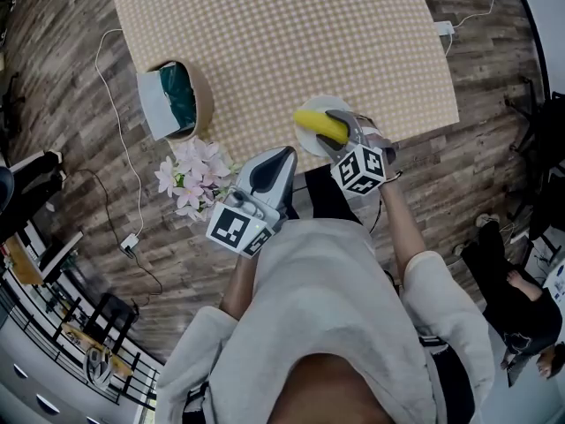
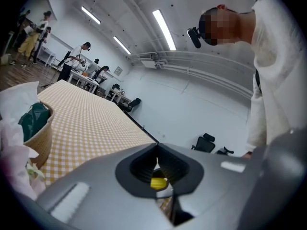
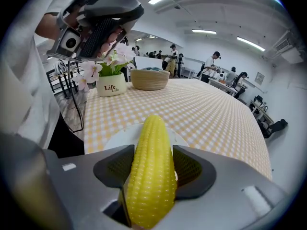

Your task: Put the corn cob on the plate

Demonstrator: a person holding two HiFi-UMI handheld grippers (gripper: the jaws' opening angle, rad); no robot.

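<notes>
Corn cob, yellow with neat rows of kernels, sits clamped in the right gripper above the near edge of the bench, directly over the plate; whether it touches the plate cannot be told.

A brown wood-plank floor surrounds the bench, which is covered by a tan-and-white checked cloth. The person in a pale sweatshirt stands at its near edge, both arms held forward.

On the bench's left corner stands a round woven basket with something dark green inside. Just beside it, nearer the person, is a small white pot printed "Life" holding pink-and-white flowers.

The grey left gripper hangs just off the bench edge, between the flowers and the plate, pointing toward the corn cob. Its fingers meet at the tips with nothing between them.

The grey right gripper angles down over the small round white plate, which lies at the bench's near edge. Its fingers press on both sides of the cob, whose tapered tip points away across the bench.
</notes>
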